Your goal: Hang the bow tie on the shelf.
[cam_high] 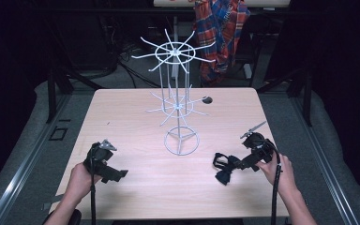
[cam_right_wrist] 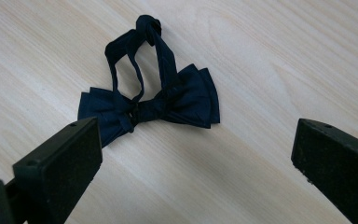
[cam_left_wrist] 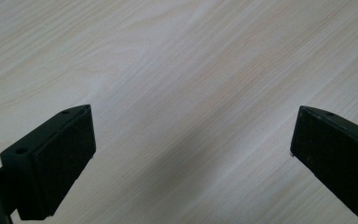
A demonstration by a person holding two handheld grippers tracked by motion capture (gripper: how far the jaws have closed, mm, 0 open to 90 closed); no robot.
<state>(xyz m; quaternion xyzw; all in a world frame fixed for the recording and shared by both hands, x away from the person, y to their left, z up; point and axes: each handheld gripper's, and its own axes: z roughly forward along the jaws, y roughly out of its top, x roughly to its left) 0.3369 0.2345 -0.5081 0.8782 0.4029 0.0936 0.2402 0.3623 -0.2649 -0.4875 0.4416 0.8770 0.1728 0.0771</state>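
Navy cloth on pale wood: the bow tie lies flat on the table, strap looped toward 12 o'clock in the right gripper view. Right gripper hovers just short of it, jaws spread wide, nothing between them. Over at 9 o'clock, the left gripper sits low over bare table, jaws spread too. Farther out, at 12 o'clock, a white wire rack stands upright mid-table.

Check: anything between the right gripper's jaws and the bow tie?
Nothing. In the right gripper view, bare tabletop separates the open right gripper from the bow tie; the left jaw's tip overlaps one wing.
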